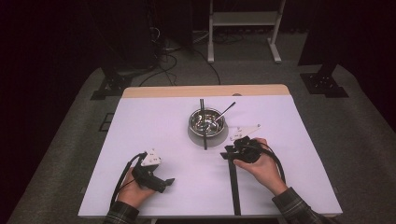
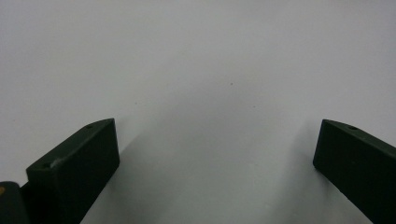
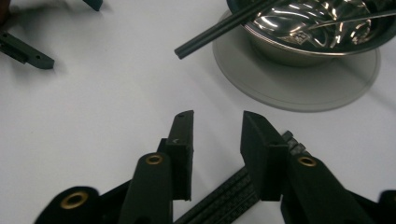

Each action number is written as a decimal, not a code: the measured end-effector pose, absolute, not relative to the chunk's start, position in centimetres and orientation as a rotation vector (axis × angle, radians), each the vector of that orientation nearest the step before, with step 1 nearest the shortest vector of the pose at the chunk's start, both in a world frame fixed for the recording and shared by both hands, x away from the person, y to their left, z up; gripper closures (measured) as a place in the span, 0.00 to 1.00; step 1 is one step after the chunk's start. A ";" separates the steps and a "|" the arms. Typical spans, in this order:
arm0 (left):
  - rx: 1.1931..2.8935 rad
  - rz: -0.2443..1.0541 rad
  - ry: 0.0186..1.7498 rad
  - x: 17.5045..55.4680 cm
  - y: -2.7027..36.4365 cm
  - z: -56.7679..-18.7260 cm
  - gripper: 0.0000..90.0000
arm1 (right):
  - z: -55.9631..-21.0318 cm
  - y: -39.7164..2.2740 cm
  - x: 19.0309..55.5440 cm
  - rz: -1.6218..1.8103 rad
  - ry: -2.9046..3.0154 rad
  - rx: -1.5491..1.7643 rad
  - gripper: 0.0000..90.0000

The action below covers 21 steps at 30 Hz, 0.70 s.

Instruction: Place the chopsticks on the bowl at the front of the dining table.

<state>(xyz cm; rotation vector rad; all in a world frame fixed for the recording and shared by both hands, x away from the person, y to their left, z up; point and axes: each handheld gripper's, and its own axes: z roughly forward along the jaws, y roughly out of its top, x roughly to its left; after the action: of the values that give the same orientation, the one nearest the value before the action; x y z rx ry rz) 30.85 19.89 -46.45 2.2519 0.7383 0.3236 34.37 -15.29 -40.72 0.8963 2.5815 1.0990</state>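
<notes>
Chopstick (image 1: pixel 233 186) number two is left flat just near-side of the steel bowl (image 1: pixel 206 122), under the half-open, empty right gripper (image 3: pixel 217 149). Left gripper (image 2: pixel 217 163) is held wide. Bowl could easily get knocked by a careless regrab.

Grey carpet (image 1: pixel 56 154), white stand (image 1: pixel 245 28) (dark walls).

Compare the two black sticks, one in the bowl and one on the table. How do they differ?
The bowl stick leans across the rim of the bowl, one end overhanging. The table stick lies flat. The bowl stick lies free, while the table stick runs under the open jaws of the right tool. Both are black, thin and straight.
</notes>
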 end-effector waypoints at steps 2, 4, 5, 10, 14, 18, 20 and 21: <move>2.252 0.324 0.738 30.9 19.9 -46.5 0.00 | -40.8 -15.7 34.4 1.110 2.565 0.909 0.61; 2.251 0.324 0.739 30.9 19.9 -46.5 0.00 | -40.9 -16.1 34.4 1.121 2.560 0.925 0.56; 2.251 0.324 0.739 30.9 19.9 -46.5 0.00 | -40.9 -16.2 34.4 1.118 2.554 0.934 0.53; 2.256 0.324 0.736 30.9 19.9 -46.4 0.00 | -40.9 -17.3 34.4 1.128 2.525 0.970 0.46; 2.257 0.324 0.735 30.9 19.9 -46.4 0.00 | -40.9 -18.2 34.4 1.118 2.507 0.999 0.46; 2.256 0.324 0.736 30.9 19.9 -46.4 0.00 | -41.1 -19.1 34.3 1.108 2.491 1.027 0.45; 2.257 0.324 0.735 30.9 19.9 -46.4 0.00 | -41.2 -19.6 34.3 1.106 2.484 1.039 0.44; 2.257 0.324 0.736 30.9 19.9 -46.4 0.00 | -41.3 -19.9 34.2 1.101 2.482 1.044 0.44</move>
<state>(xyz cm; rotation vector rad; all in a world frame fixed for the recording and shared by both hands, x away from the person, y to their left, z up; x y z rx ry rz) 30.87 19.92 -46.44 2.2567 0.7358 0.3237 34.22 -19.88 -41.31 1.0442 2.4819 1.1009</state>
